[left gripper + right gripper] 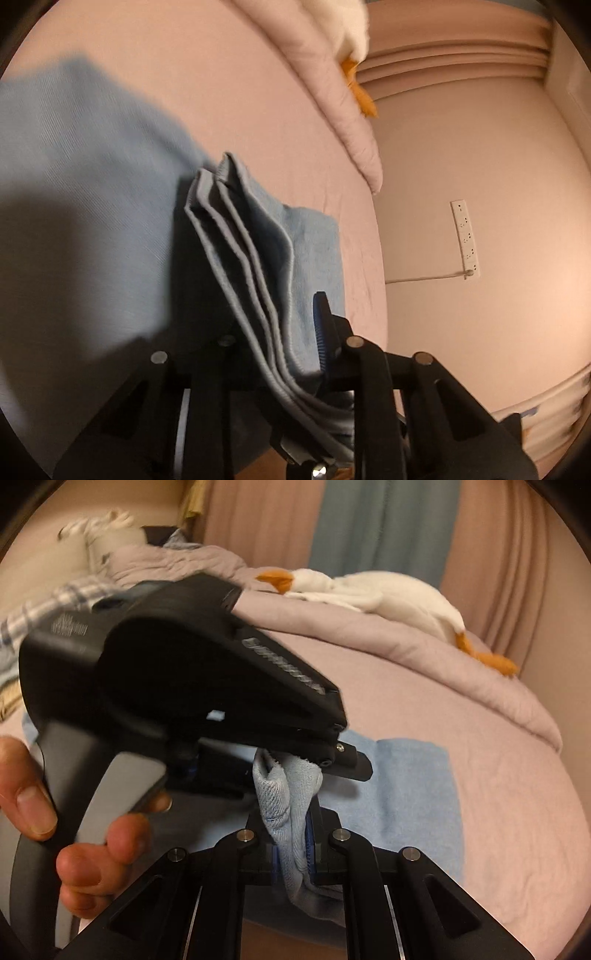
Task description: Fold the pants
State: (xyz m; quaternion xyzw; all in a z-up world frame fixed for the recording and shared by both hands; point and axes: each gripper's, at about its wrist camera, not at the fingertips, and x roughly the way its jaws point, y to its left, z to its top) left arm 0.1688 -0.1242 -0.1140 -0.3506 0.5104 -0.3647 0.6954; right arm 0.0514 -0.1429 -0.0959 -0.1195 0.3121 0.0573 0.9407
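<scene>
Light blue pants (85, 192) lie on a pink bed, stretching away to the left in the left wrist view. My left gripper (258, 317) is shut on several stacked hem layers of the pants (255, 251), lifted off the sheet. In the right wrist view my right gripper (291, 834) is shut on a bunched fold of the pants (284, 790). The left gripper's black body (177, 679), held by a hand, sits just above and left of it, its tip over the same fold. More of the pants (410, 794) lie flat on the bed beyond.
The pink bed sheet (258, 96) ends at its right edge, with floor and a white power strip (466, 240) beyond. A rumpled quilt (369, 642) with a white goose plush (388, 590) lies at the bed's far side. Curtains (369, 524) hang behind.
</scene>
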